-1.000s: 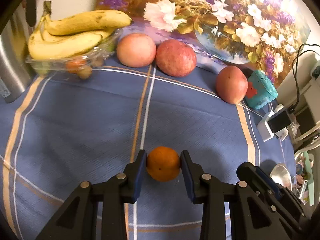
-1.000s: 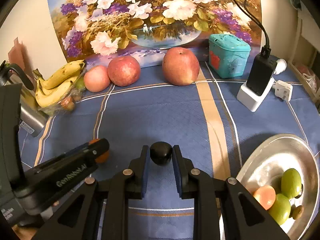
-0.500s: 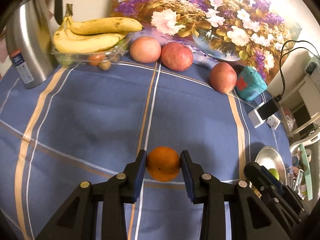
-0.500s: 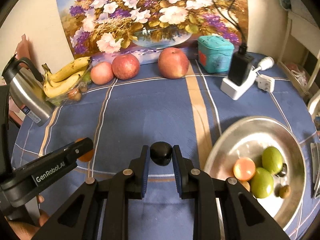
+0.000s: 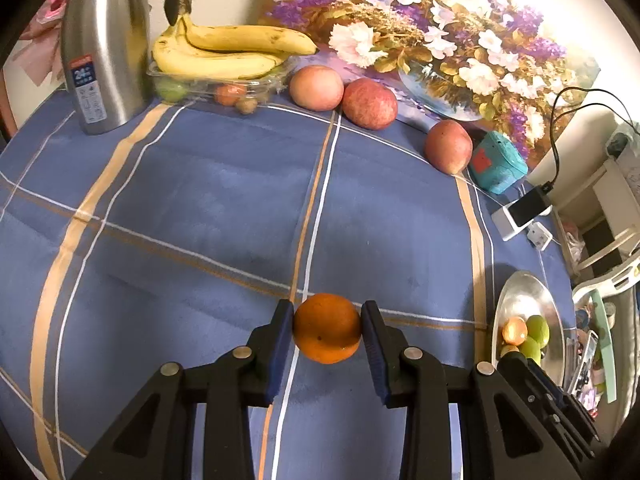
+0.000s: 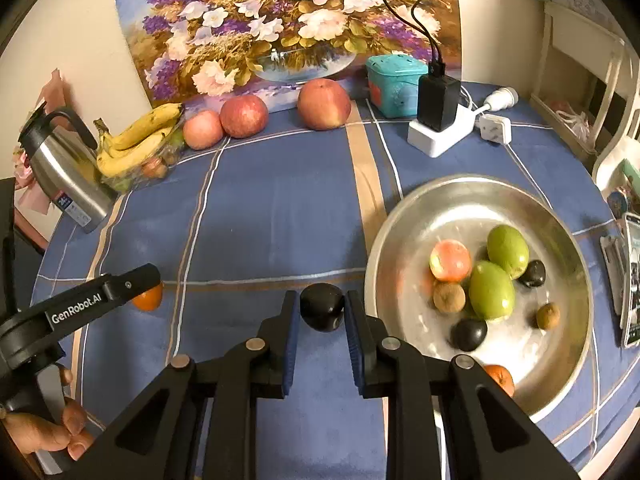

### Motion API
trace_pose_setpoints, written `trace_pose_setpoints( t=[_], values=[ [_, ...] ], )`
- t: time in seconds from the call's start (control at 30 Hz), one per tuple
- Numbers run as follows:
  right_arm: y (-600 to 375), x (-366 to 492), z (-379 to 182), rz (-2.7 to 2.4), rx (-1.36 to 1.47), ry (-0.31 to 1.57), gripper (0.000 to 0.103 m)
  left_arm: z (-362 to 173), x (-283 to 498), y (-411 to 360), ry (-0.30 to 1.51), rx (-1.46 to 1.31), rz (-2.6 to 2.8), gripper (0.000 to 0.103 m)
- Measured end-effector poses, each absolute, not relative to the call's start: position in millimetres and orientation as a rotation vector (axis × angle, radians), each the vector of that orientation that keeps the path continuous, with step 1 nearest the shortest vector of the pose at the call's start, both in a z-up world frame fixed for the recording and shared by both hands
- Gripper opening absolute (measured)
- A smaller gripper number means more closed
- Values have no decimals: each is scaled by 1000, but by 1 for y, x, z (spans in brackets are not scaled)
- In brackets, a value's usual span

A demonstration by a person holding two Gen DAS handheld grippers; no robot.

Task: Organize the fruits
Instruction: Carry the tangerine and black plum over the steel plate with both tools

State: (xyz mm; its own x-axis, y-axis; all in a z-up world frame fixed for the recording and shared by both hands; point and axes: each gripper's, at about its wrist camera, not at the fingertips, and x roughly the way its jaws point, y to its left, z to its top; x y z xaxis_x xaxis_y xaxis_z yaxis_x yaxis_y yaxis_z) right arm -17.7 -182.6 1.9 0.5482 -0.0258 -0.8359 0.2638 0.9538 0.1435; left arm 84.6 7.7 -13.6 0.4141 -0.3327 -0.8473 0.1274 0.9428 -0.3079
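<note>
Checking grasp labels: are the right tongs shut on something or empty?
Shut on a dark round fruit: both pads of the right tongs press its sides, beside the metal bowl.

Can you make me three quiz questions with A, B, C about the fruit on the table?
1. Where are the bananas?
A. in the metal bowl
B. beside the steel kettle
C. on the teal box

2. How many green fruits lie in the metal bowl?
A. two
B. four
C. none

3. What is the left gripper doing?
A. open, empty
B. shut on an apple
C. shut on the orange

Answers: 1 B, they sit next to the steel kettle; 2 A, two green ones show; 3 C, both pads press it.
</note>
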Motion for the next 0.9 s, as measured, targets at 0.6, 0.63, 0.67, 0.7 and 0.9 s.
trace_pose_setpoints(
  t=[0.6, 0.63, 0.67, 0.7, 0.9],
  values=[
    [-202, -31, -5, -197, 332, 1015, 23, -7, 67, -15, 1085, -116, -324, 37],
    [-207, -32, -7, -207, 344, 1020, 23, -6, 66, -18, 1084, -110, -329, 37],
    [-212, -33, -8, -221, 356, 1025, 23, -5, 66, -21, 1084, -102, -337, 37],
    [-218, -34, -9, -240, 367, 1029, 23, -5, 66, -24, 1085, -96, -346, 37],
    [-260, -44, -10, -345, 451, 1022, 23, 0, 59, -52, 1072, -47, -416, 37]
  ],
)
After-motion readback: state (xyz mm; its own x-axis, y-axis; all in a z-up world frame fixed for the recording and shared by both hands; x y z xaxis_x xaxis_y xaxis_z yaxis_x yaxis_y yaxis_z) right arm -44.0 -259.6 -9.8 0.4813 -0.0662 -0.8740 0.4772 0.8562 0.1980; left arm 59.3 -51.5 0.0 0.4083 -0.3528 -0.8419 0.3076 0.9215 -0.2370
